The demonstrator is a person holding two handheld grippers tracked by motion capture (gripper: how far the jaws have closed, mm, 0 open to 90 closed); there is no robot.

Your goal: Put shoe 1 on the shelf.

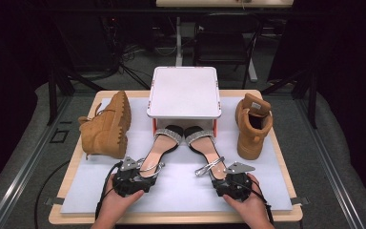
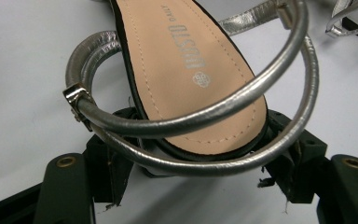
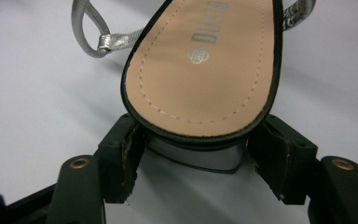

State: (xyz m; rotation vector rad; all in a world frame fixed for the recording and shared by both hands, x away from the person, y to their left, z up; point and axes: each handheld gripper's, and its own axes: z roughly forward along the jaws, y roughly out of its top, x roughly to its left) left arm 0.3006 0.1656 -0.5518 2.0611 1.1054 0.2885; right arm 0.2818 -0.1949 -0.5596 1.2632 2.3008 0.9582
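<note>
The left tool [image 1: 132,177] has its black jaws on either side of the heel of the left tan-insoled sandal with silver ankle straps [image 2: 186,70], closed against the heel block, so it grips that sandal. The right tool [image 1: 232,183] likewise clamps the heel of the right matching sandal [image 3: 205,60]. Each sandal's long axis runs straight ahead from its tool, toes pointing away and resting under the white raised platform [image 1: 184,93] on the bench [image 1: 181,191]. A pull or lift would likely start heel-first.
</note>
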